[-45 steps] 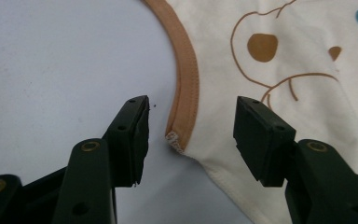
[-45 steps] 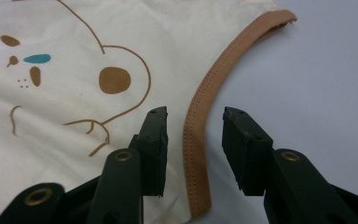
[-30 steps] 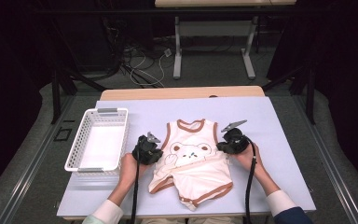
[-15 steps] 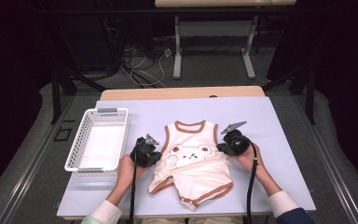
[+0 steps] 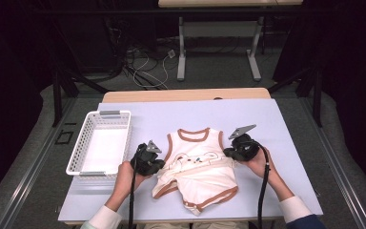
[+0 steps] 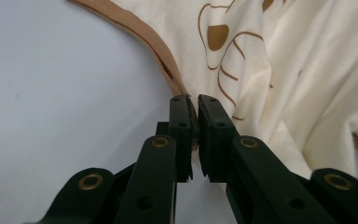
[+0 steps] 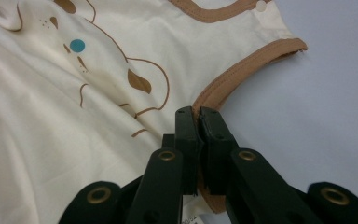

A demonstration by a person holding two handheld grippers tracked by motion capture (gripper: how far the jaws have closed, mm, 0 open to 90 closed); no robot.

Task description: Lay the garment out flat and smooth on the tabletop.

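Cream sleeveless baby bodysuit with brown trim and a bear print [image 5: 198, 167] lying front-up on the pale lilac table cover [image 5: 286, 124], roughly mid-table, a bit toward the near edge. Neck opening pointing away, leg end toward the person, lower part bunched and creased.

High view: left gripper [image 5: 158, 160] at the garment's left side seam just under the armhole, right gripper [image 5: 228, 151] at the matching spot on the right. Both held in hands, w/ black cables trailing back over the near table edge. Can't make out the jaws from up here, too small. White plastic mesh basket [image 5: 83, 143] sitting well off to the left, apart from the garment. Bare wooden strip [image 5: 186, 94] showing past the far edge of the cover.

Left gripper view: jaws pressed nearly together, pinching the brown-trimmed edge of the cloth right where the armhole binding ends. Thin sliver of fabric between the pads. Brown outline print and a solid brown oval [image 6: 217, 36] up top, stuff the high view only shows as a smudge.

Right gripper view: same deal, jaws clamped on the brown binding at the other armhole. Also a small teal dot [image 7: 77, 45] in the print, a white snap [image 7: 261, 5] at the shoulder corner, plus a bit of white label under the jaws, text unreadable.
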